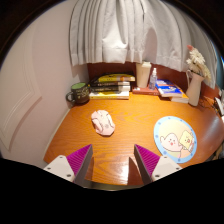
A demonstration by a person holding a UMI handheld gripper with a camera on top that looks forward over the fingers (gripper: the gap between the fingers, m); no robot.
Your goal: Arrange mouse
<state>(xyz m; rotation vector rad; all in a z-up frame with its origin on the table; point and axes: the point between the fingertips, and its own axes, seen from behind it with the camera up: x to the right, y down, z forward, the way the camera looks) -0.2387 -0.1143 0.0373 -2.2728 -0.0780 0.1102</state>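
Approach step; gripper (113,162) spread wide, holding nothing; mouse (102,122) lies on the wooden desk (135,115), ahead of the fingers, well apart from the round pad (175,137); next: advance, straddle mouse.

My single camera rides on my gripper (112,163), raised well above the desk (130,135), facing forward and down toward the curtain (125,35) behind it.

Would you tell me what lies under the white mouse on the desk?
The mouse rests directly on the bare wooden desk, not on the round mat to its side. The open gripper is short of it. The wood beneath the mouse is covered.
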